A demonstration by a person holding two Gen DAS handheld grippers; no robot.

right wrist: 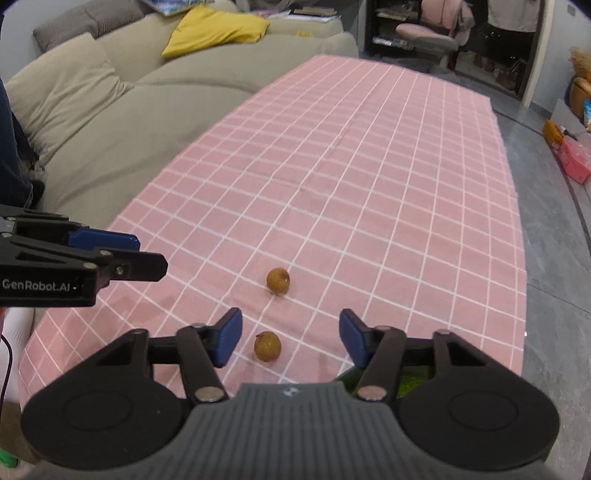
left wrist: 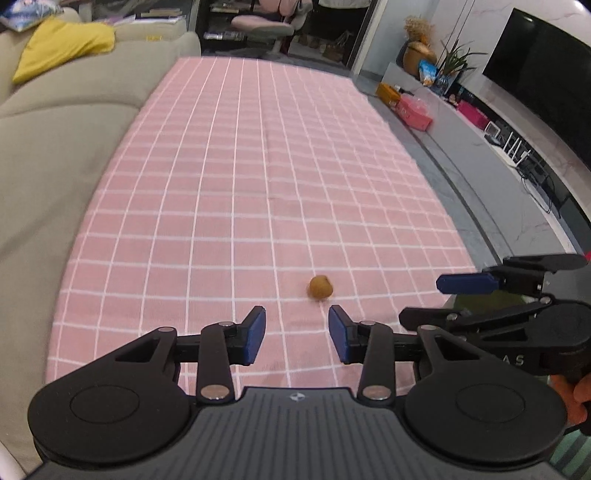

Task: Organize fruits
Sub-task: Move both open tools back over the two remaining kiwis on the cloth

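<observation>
Two small brown round fruits lie on the pink checked tablecloth [right wrist: 369,184]. In the right wrist view the near fruit [right wrist: 267,346] lies between my open fingers, closer to the left one, and the far fruit [right wrist: 278,281] lies just beyond. My right gripper [right wrist: 291,338] is open and empty. In the left wrist view one fruit [left wrist: 320,286] lies just beyond my open, empty left gripper [left wrist: 297,334]. The right gripper [left wrist: 465,284] shows at the right edge there. The left gripper [right wrist: 110,243] shows at the left edge of the right wrist view.
A beige sofa [right wrist: 110,110] with a yellow cushion [right wrist: 218,29] runs along the table's left side. A green object [right wrist: 413,380] shows partly under my right gripper at the table's near right edge. Grey floor [right wrist: 554,258], boxes and a TV unit [left wrist: 535,92] lie to the right.
</observation>
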